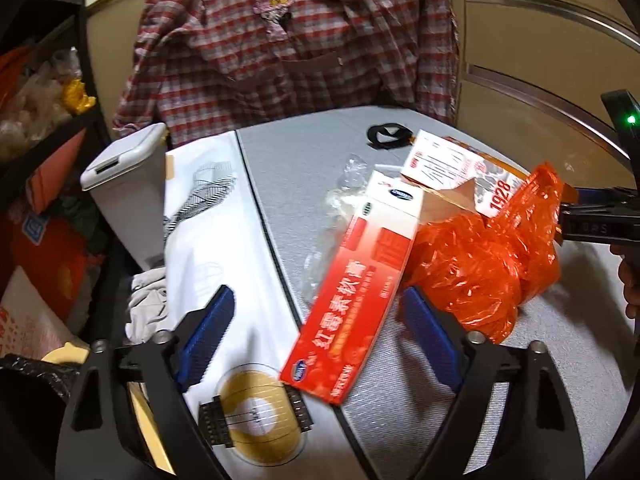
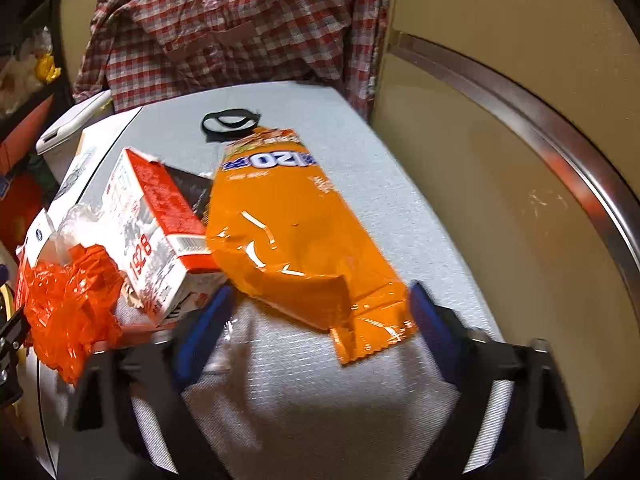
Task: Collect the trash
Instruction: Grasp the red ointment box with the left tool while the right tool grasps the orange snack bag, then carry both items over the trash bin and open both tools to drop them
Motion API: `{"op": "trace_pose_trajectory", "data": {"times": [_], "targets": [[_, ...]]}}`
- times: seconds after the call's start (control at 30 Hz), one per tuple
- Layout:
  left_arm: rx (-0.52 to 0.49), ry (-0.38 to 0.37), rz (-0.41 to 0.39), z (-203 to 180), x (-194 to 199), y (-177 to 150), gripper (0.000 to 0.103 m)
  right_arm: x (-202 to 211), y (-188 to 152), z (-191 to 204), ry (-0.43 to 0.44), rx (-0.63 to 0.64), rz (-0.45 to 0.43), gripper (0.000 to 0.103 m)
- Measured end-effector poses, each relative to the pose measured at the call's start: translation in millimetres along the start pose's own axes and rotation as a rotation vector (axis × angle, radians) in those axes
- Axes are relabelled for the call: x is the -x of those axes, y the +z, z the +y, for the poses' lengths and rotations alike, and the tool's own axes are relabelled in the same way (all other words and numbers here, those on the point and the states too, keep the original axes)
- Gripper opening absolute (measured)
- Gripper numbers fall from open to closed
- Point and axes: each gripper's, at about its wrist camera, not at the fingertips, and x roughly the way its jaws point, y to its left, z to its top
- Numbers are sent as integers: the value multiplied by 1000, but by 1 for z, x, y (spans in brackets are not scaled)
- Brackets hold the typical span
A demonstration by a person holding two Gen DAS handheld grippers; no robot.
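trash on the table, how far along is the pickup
Nothing looks collected yet. The red box, orange plastic bag, white carton and orange snack bag all lie on the table. The left tool straddles the red box, the right tool the snack bag; neither grips. The white bin awaits.

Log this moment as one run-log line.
left gripper: open, around red box | right gripper: open, around orange bag | bin: shut
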Motion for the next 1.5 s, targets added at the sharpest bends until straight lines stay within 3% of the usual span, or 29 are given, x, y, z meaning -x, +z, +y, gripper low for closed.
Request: {"op": "trace_pose_trajectory", "data": {"times": [0.03, 0.07, 0.1, 0.13, 0.33, 0.77, 1.17, 1.5], "targets": [[-8, -4, 12, -2, -2, 0, 63, -2, -1, 1, 11, 6, 9, 54], [-9, -14, 22, -3, -4, 0, 46, -3, -2, 2, 20, 12, 18, 45], [-5, -25, 37, -2, -6, -1, 41, -3, -2, 2, 23, 19, 25, 37], [1, -30, 44, -2, -6, -1, 37, -2, -2, 3, 23, 21, 23, 29], [16, -42, 5, 3, 9, -1, 35, 13, 0, 1, 25, 9, -38, 18], [25, -110, -109, 5, 66, 7, 35, 69, 13, -5, 47, -28, -199, 8], [64, -25, -210, 16, 128, 23, 35, 133, 13, -10, 114, -70, -344, 6], [150, 118, -242, 58, 194, 10, 35, 196, -3, 40, 327, 12, -422, 6]]}}
